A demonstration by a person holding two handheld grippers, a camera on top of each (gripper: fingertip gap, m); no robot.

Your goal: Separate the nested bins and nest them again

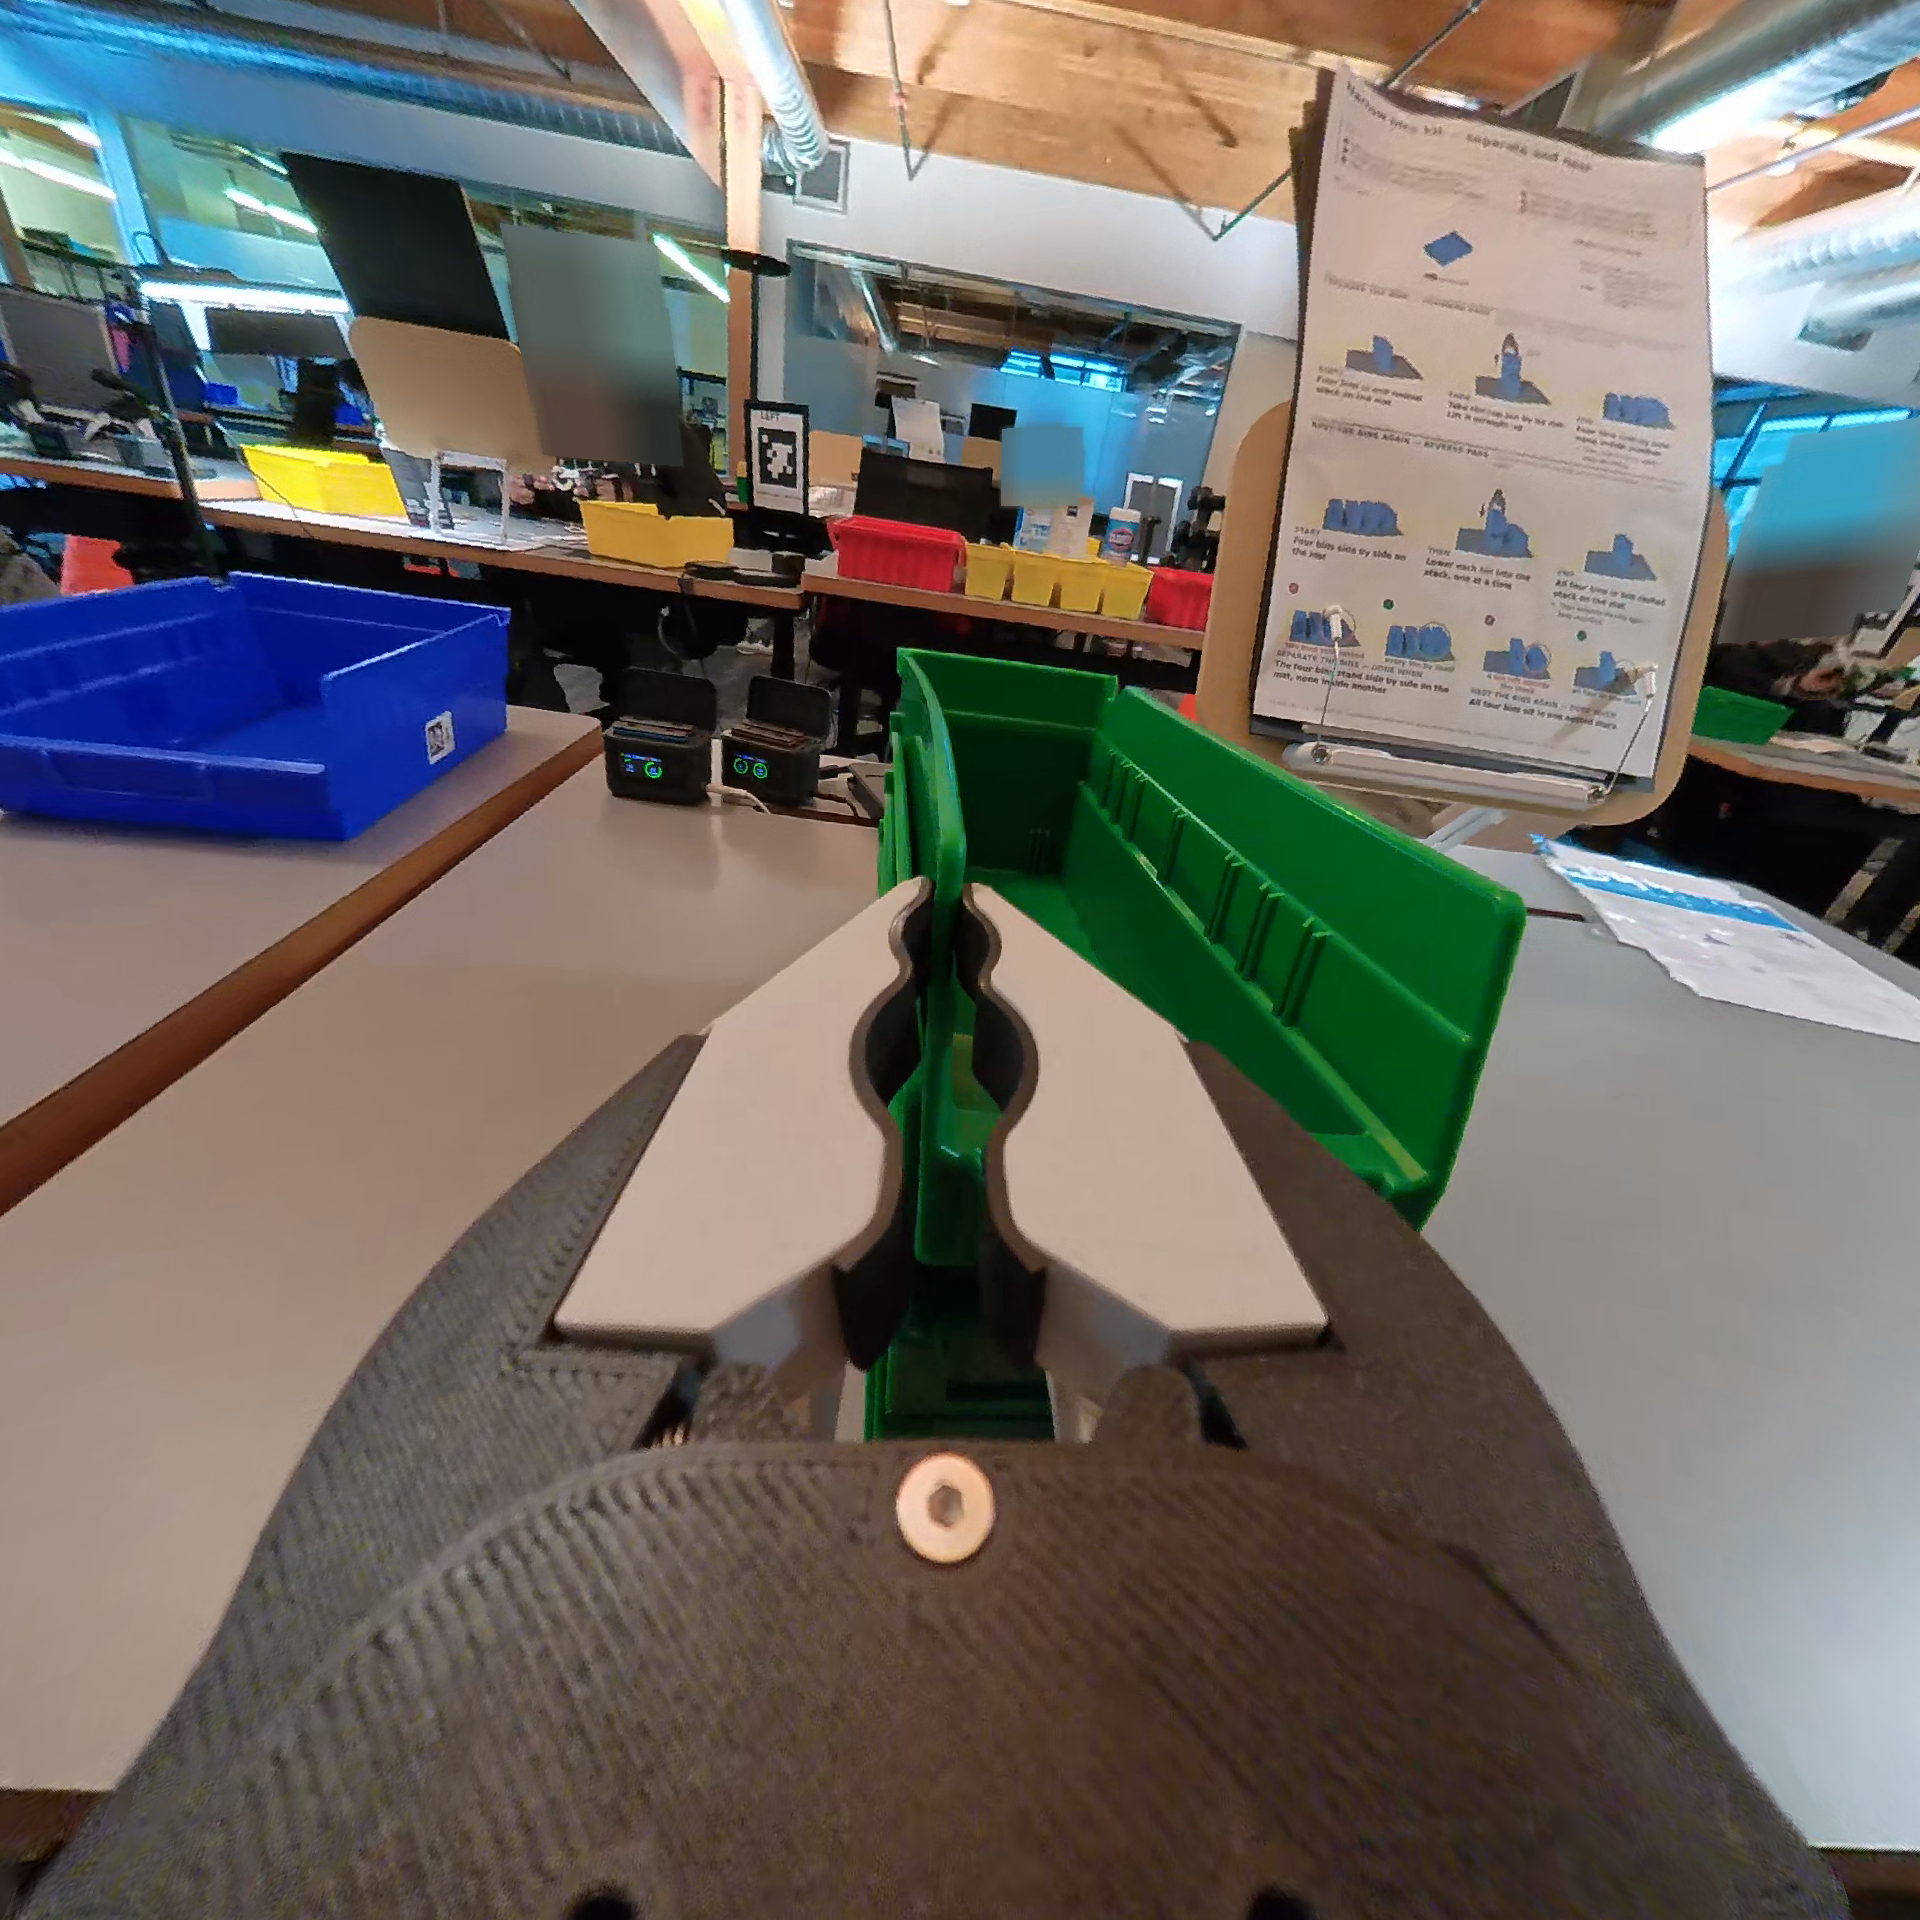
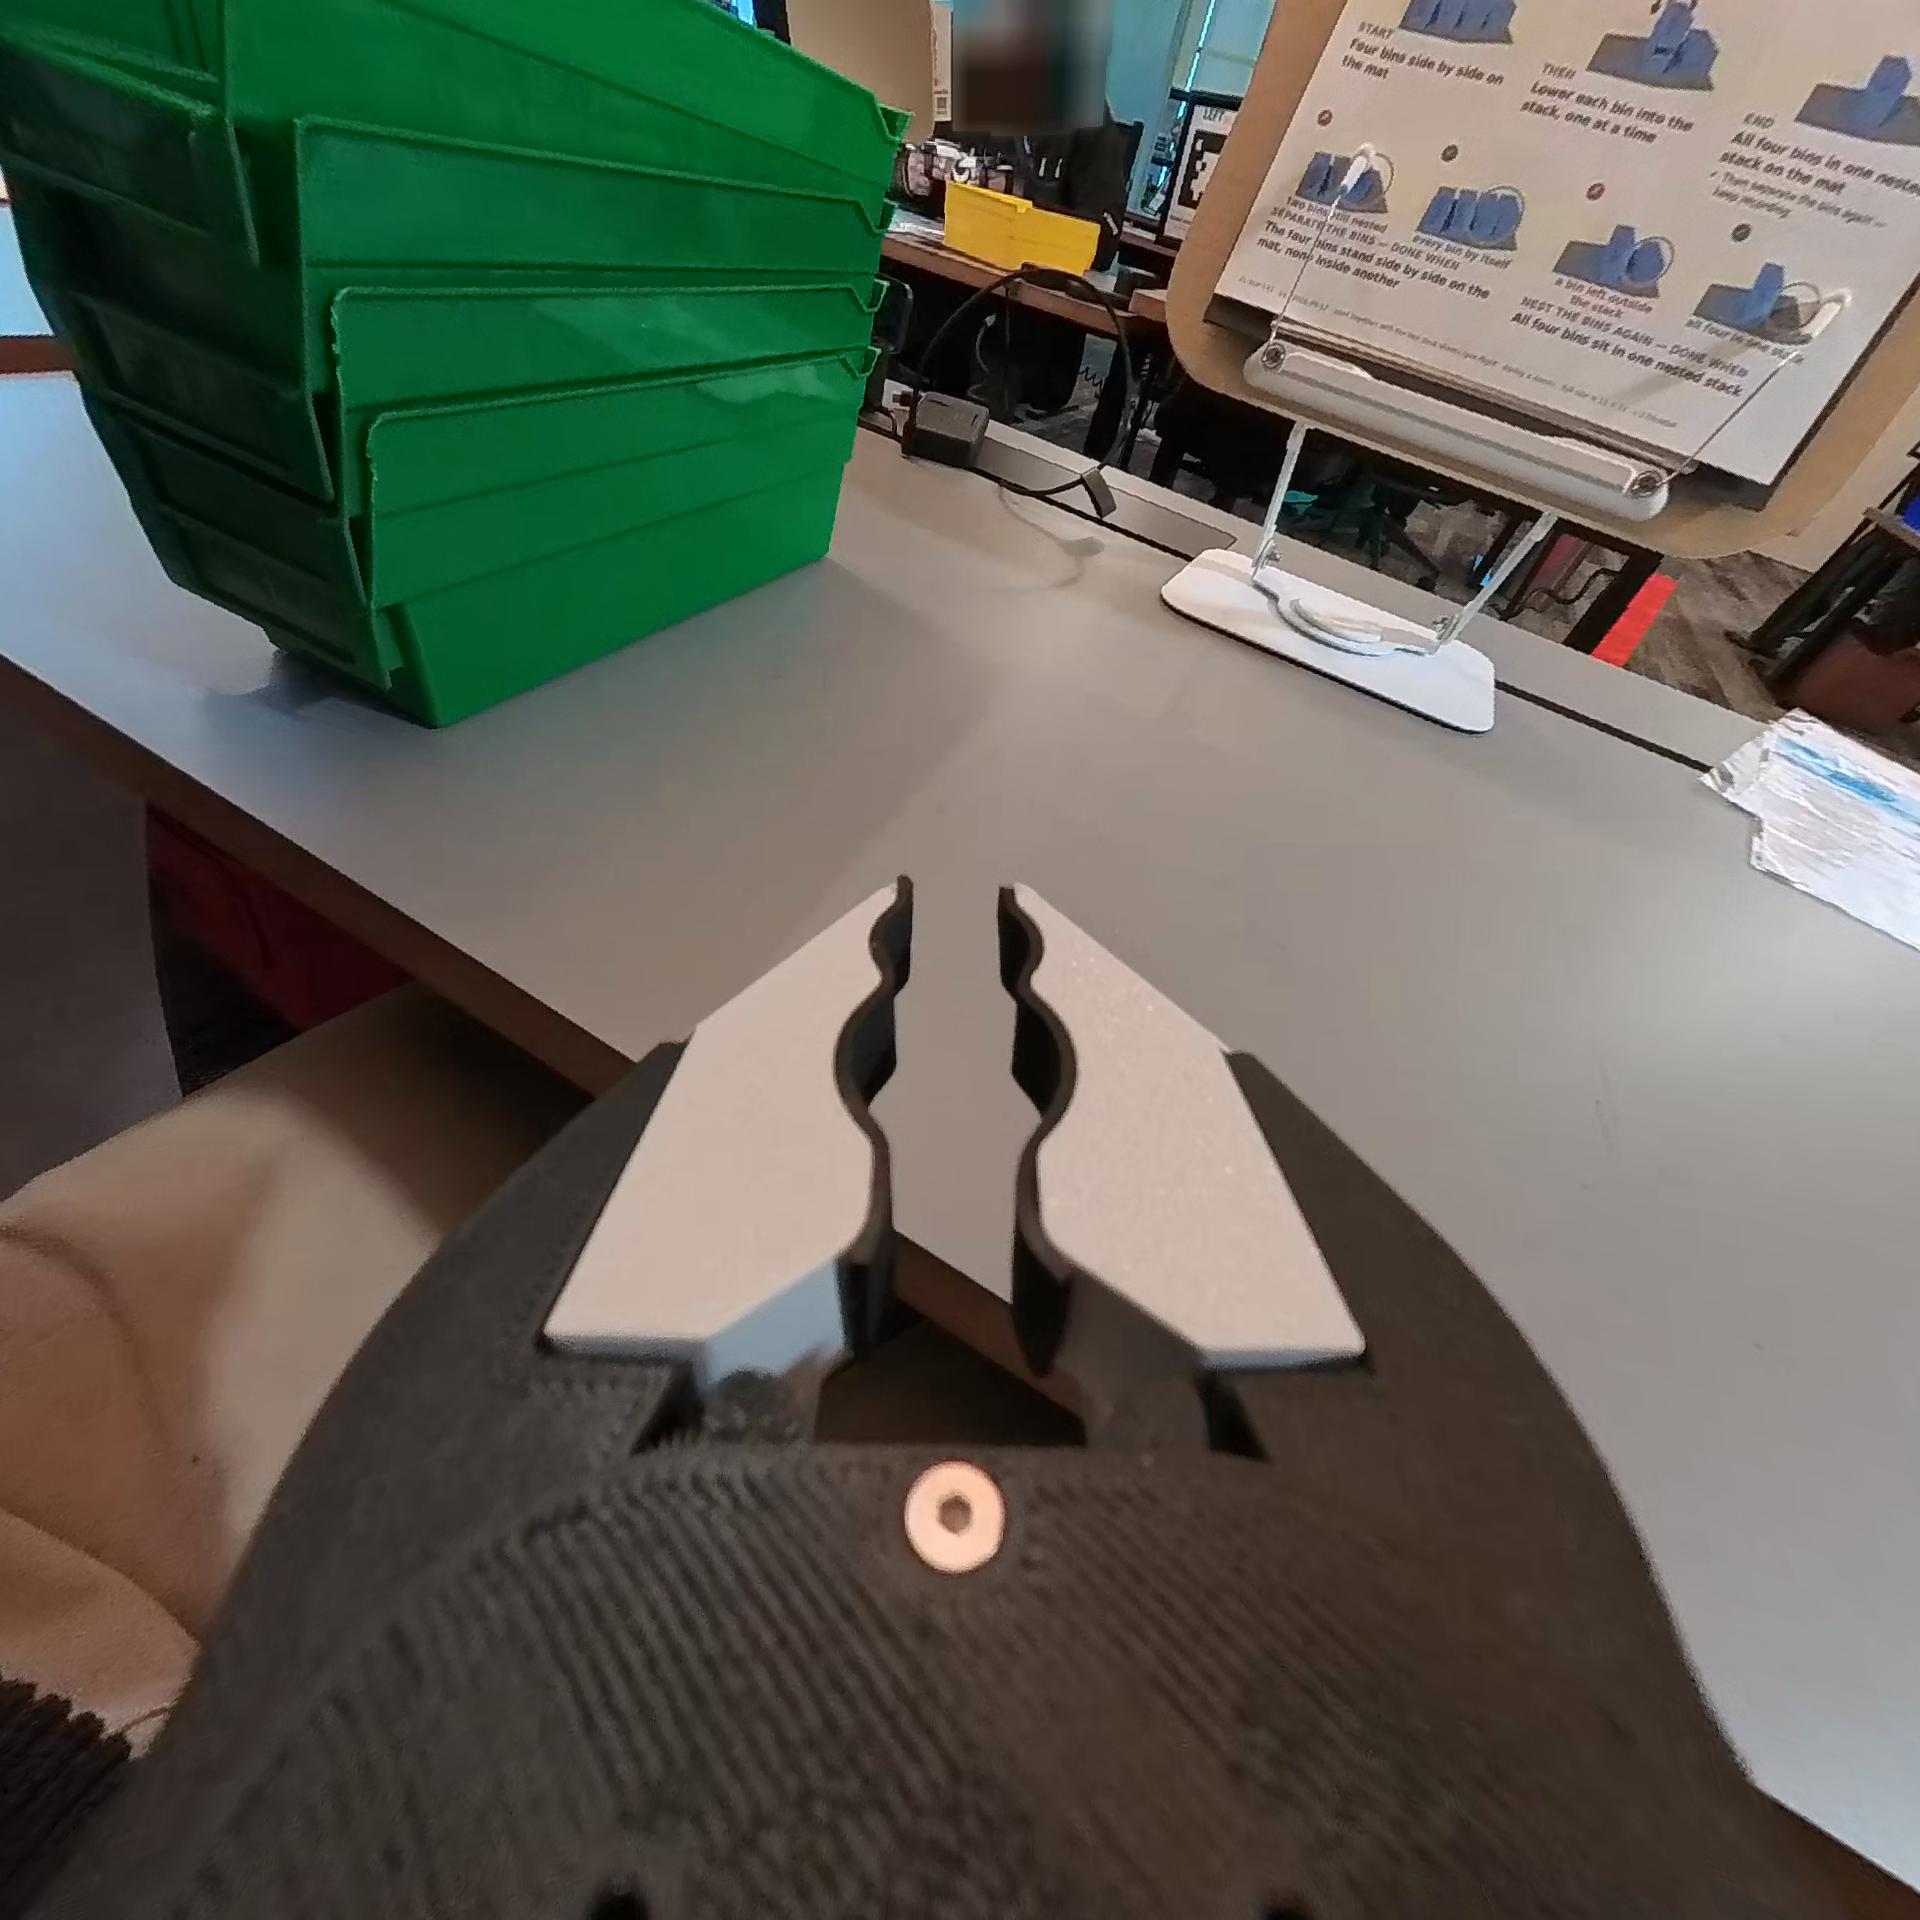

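Gray fingers point(image 1: 1091, 1122) of the left gripper point(image 1: 948, 904) sit closest to the left camera. They are pinched nearly together on a thin side wall of the green bins point(image 1: 1226, 935). The wall runs right down the gap between them, so this gripper has hold of the bins.

Seen from the right wrist view, the green bins point(image 2: 582, 416) are a stack on the gray table point(image 2: 1247, 935), with at least four rims showing one above another. They fan out and lean a little. They stand close to the near table edge.

Off to the side, the right gripper point(image 2: 956, 899) holds nothing. Its fingers have a small gap, and only table shows between them. It is well apart from the stack.

Lots could go wrong. If the left gripper lifts now, the bins may stick and all come up together, because nothing holds the lower ones down. The wall is thin and smooth, so it may slip out of the pinch. A hard tug could push the leaning stack off the table edge. I cannot tell if the pinch has one wall or more.
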